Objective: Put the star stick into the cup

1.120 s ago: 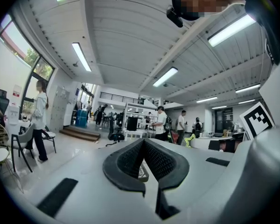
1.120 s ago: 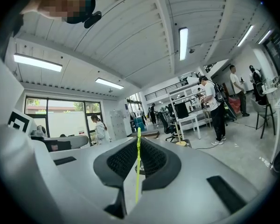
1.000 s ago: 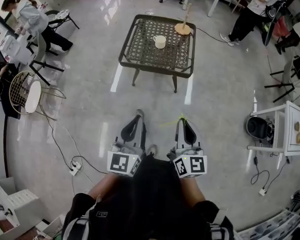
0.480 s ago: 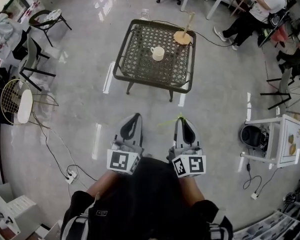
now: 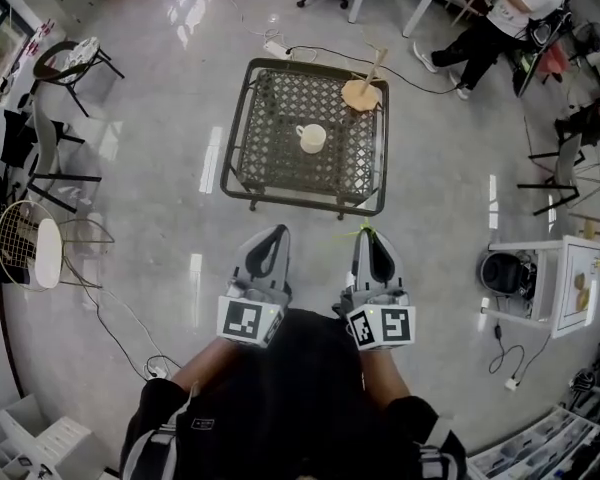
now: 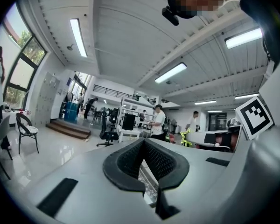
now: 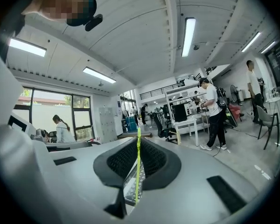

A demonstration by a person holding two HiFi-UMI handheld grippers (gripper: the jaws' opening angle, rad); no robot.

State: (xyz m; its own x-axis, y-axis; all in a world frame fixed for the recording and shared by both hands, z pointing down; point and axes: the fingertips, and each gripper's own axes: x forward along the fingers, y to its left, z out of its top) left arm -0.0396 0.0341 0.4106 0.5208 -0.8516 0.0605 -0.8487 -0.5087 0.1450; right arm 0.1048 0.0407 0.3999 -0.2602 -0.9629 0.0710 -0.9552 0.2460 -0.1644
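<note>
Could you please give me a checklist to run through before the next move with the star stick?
1. Star stick clamped between the right claw's jaws: ok.
2. Left claw shut, nothing in it: ok.
3. Cup upright on the table: ok.
4. Cup within reach of the right claw: not ok, open floor lies between.
5. Wooden stand apart from the cup: ok.
6. Cup's inside empty: cannot tell.

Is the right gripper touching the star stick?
Touching. The right gripper view shows the right gripper with its jaws shut on the thin yellow star stick.
</note>
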